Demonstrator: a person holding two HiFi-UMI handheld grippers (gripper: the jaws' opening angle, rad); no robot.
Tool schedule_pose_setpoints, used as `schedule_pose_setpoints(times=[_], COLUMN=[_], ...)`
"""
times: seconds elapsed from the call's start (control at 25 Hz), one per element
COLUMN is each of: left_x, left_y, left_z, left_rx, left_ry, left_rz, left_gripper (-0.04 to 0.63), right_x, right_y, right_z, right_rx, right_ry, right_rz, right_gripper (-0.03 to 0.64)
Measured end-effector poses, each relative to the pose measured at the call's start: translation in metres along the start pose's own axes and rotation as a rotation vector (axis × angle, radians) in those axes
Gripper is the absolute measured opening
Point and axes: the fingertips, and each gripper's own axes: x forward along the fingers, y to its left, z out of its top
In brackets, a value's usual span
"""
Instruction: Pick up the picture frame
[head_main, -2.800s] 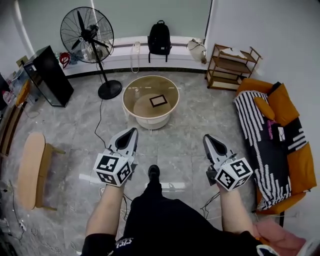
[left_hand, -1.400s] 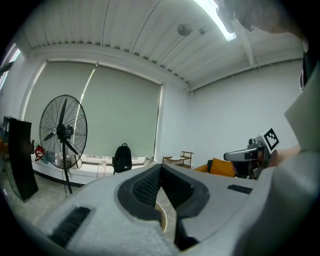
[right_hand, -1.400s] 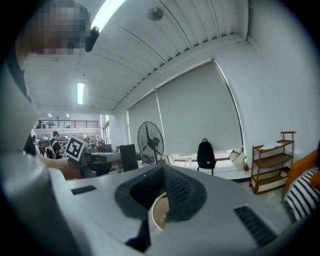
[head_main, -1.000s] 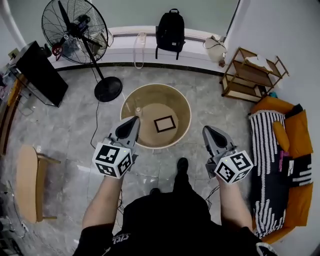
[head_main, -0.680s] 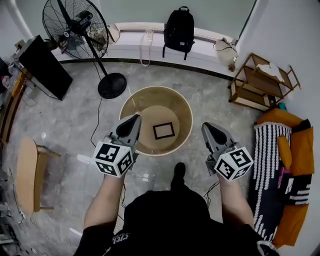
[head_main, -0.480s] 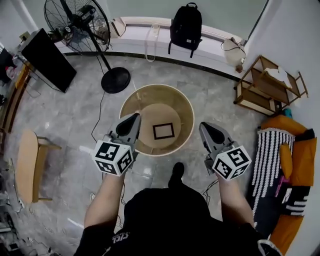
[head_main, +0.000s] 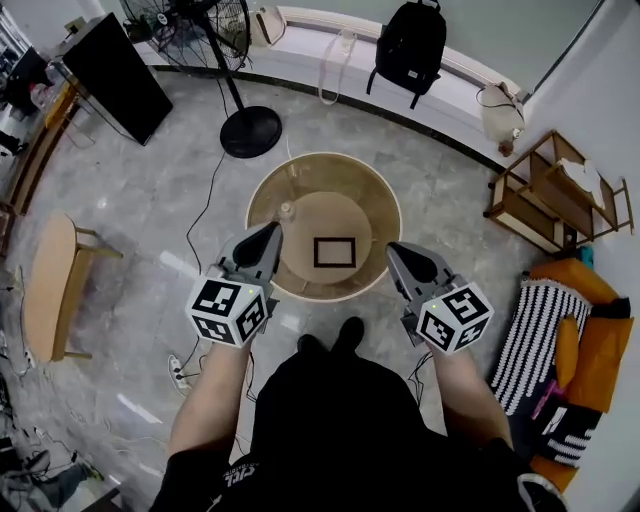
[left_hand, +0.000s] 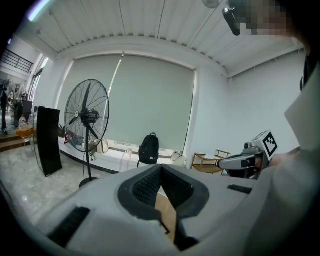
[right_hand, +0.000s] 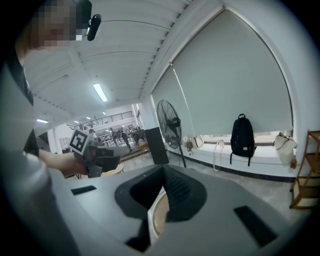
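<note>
Target frame (head_main: 334, 251) lies flat mid-tabletop (head_main: 300, 180). Left tongs (head_main: 268, 236) and right tongs (head_main: 397, 253) are both closed and empty, over the near rim. Judgement: open one pair before descending, approach low, pinch one frame edge.

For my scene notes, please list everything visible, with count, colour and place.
picture frame: one, black, flat on the round table
round table: one, beige, floor centre
standing fan: one, black, behind the table
backpack: one, black, at the far ledge
cabinet: one, black, far left
shelf: one, wooden, at right
sofa: one, orange, far right
bench: one, wooden, at left
left claw: one, grey, shut, left of the frame
right claw: one, grey, shut, right of the frame
</note>
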Motion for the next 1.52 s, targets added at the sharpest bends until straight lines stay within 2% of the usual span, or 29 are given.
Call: schedule_pose_setpoints(times=[0.16,0.28,0.52,0.8,1.16,1.32,1.52], left_x=[-0.024,-0.039,-0.041,-0.018,0.020,0.039,0.066], left_y=[0.016,0.029,0.045,0.072,0.084,0.085,0.080], left_z=[-0.027,-0.052,-0.107,-0.154,-0.218,-0.255,-0.304], left_rx=[0.010,0.004,-0.097,-0.174,-0.173,-0.166,-0.209], left_ry=[0.052,0.101,0.132,0.160,0.202,0.231,0.262], left_rz=[0.011,0.023,0.026,0.083,0.093,0.091,0.071], left_gripper=[0.009,0.009,0.009,0.009,0.009,0.009,0.009], right_x=[0.021,0.038,0.059,0.089,0.127,0.140,0.153], right_y=[0.020,0.038,0.055,0.023,-0.003,-0.015,-0.028], right_z=[-0.021,-0.041,-0.098,-0.134,-0.206,-0.244,-0.291], right_rx=[0.100,0.127,0.121,0.102,0.025,0.011,-0.029], right_ry=[0.054,0.118,0.233,0.317,0.388,0.432,0.494], right_rz=[0.027,0.029,0.053,0.071,0.128,0.155,0.194], right_gripper=[0.005,0.005,0.005,0.005,0.008,0.031,0.049])
